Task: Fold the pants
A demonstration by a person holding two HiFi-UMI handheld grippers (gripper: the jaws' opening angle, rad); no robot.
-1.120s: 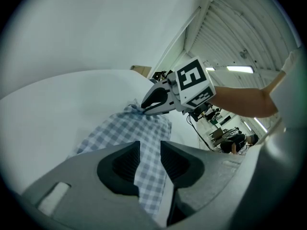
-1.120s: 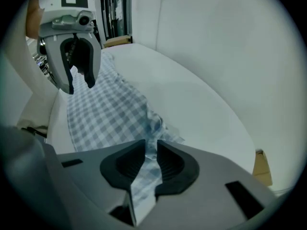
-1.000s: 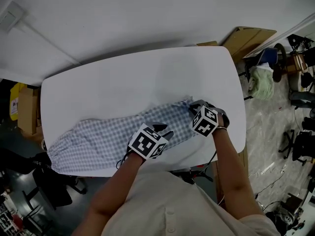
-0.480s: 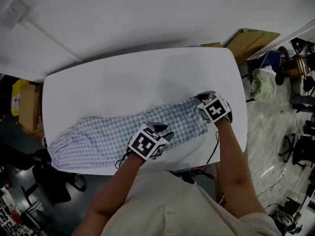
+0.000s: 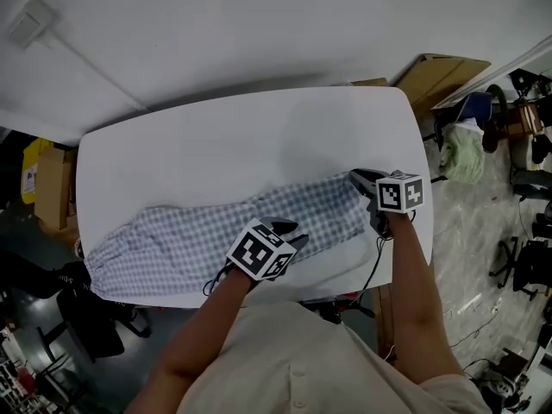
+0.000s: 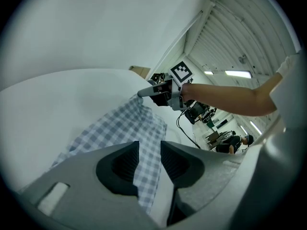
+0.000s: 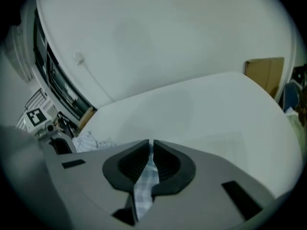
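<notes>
1. On the white desk with rounded corners (image 5: 216, 141), the blue-and-white checked cloth pants (image 5: 190, 241) lie stretched lengthwise along the near half. They run from the left near corner towards the right edge.
2. The gathered end of the pants sits by the desk's left near corner. The far right end is pulled to a point, just short of the right edge.
3. The right gripper (image 5: 362, 178) is clamped on that right end. In the right gripper view its jaws are nearly together, with a narrow strip of the checked cloth pinched between them (image 7: 146, 178).
4. The left gripper (image 5: 286, 229) rests over the pants near their middle, close to the desk's near edge. In the left gripper view its jaws stand apart, and flat checked cloth shows through the gap.
5. The two grippers are well apart along the pants, each at the end of a bare forearm.
6. Beyond the desk's far right corner stands a brown cardboard box (image 5: 437, 69).
</notes>
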